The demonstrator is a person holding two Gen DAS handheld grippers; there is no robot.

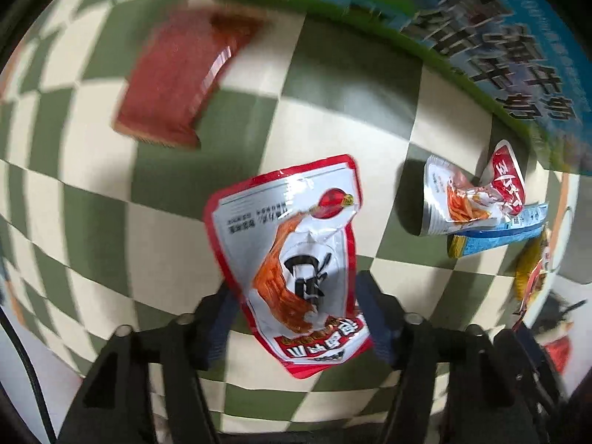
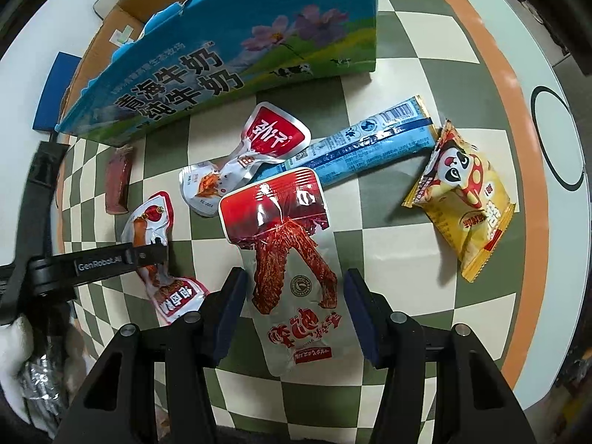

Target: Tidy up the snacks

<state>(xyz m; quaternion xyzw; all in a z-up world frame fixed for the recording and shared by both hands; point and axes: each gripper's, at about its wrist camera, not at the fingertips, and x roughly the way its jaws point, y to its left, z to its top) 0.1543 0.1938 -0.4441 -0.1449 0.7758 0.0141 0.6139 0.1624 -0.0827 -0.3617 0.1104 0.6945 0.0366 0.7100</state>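
My left gripper [image 1: 292,296] is open with its blue fingers on either side of a red-and-white snack packet [image 1: 292,259], which also shows in the right wrist view [image 2: 155,251]. My right gripper [image 2: 292,292] is open around a silver-and-red spicy strip packet [image 2: 288,259] lying on the checkered cloth. The blue milk carton box [image 2: 222,55] stands at the back, also seen in the left wrist view [image 1: 499,55]. Whether the fingers touch the packets I cannot tell.
On the green-and-white checkered cloth [image 2: 388,185] lie a small red-and-white pouch [image 2: 240,162], a long blue stick packet [image 2: 370,144], a yellow panda packet [image 2: 462,199] and a dark red packet [image 1: 177,77]. The left gripper's arm [image 2: 92,259] crosses at the left.
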